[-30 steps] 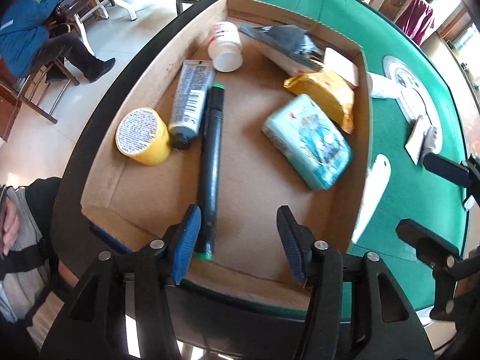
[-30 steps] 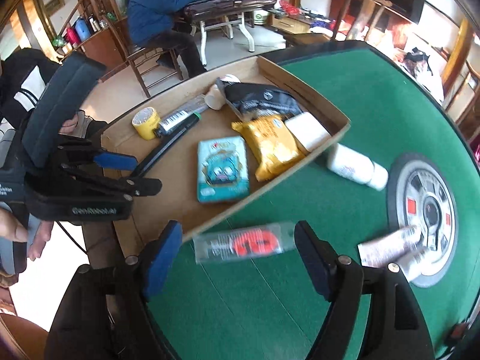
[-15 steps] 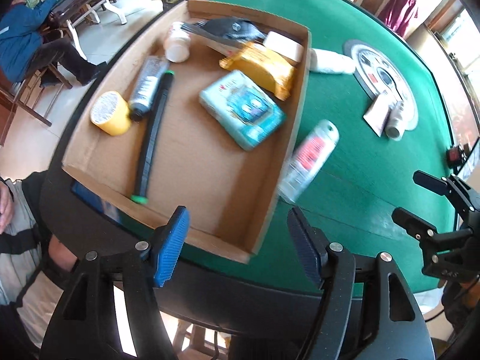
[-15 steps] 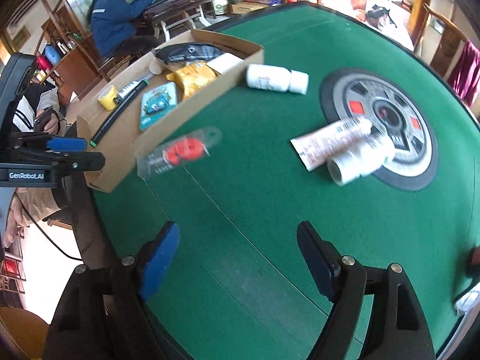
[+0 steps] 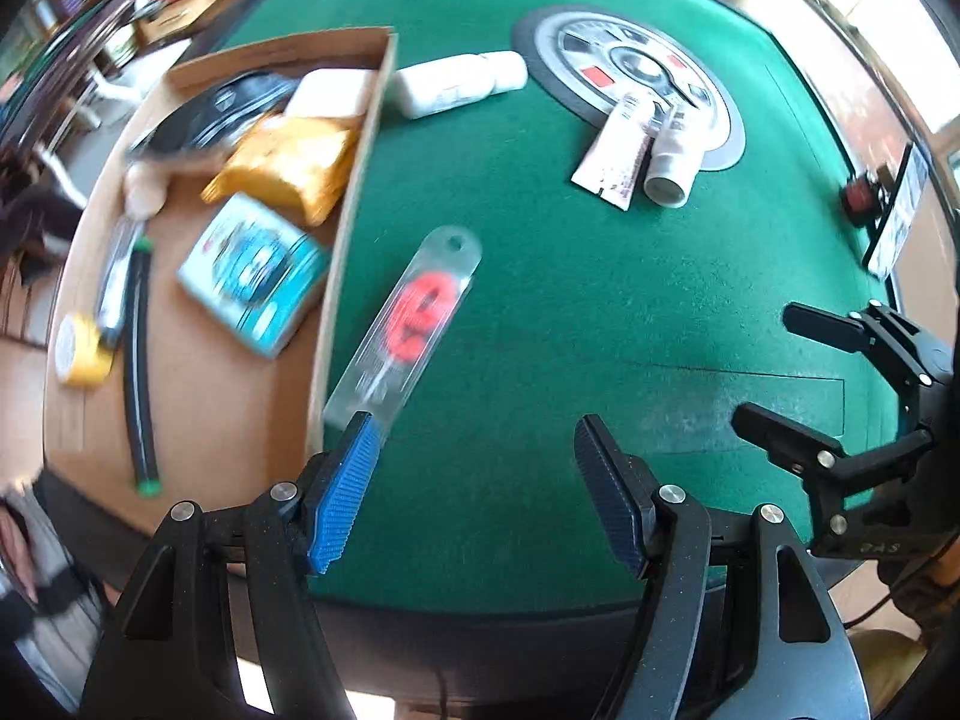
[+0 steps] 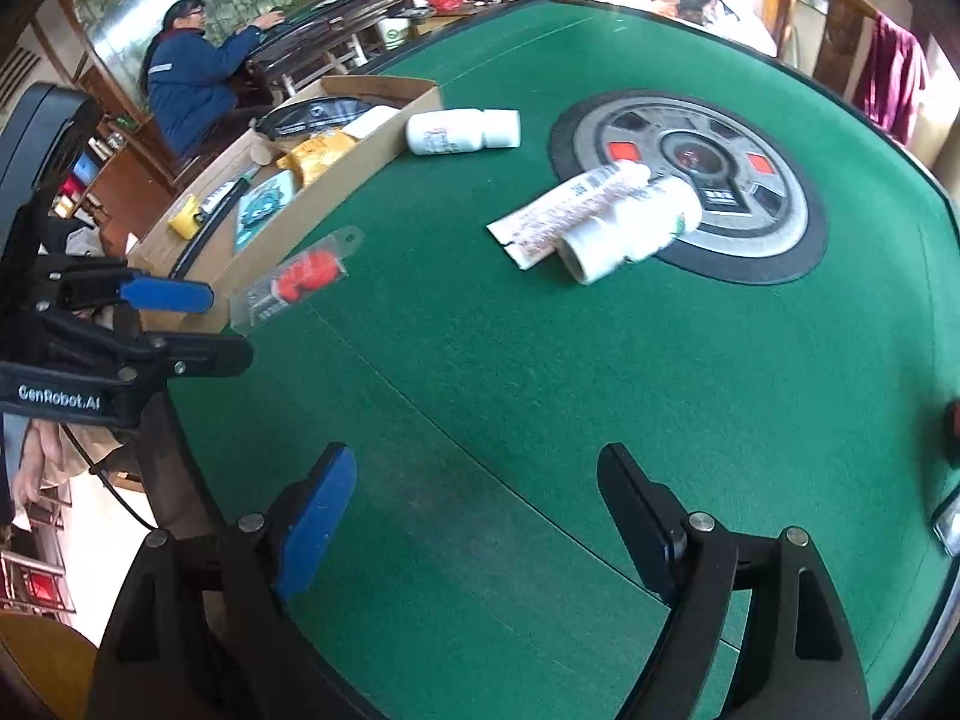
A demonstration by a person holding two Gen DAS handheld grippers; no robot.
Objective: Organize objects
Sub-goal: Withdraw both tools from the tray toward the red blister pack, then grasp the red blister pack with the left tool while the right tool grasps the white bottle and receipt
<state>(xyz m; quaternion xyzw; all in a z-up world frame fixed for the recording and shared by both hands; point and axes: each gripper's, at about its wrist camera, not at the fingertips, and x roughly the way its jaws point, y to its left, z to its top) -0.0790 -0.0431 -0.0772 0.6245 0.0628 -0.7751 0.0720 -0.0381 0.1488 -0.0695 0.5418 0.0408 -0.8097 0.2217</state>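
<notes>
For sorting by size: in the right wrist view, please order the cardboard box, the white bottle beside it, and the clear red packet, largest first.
1. cardboard box
2. white bottle and clear red packet: look alike in length, and the packet lies nearer the camera, so unranked.

my left gripper (image 5: 474, 483) points steeply down, its 2 blue-padded jaws spread wide with nothing pressed between them. my right gripper (image 6: 474, 516) also tilts downward, jaws wide and empty. in the left view the right gripper sits off to the right, well apart.
</notes>
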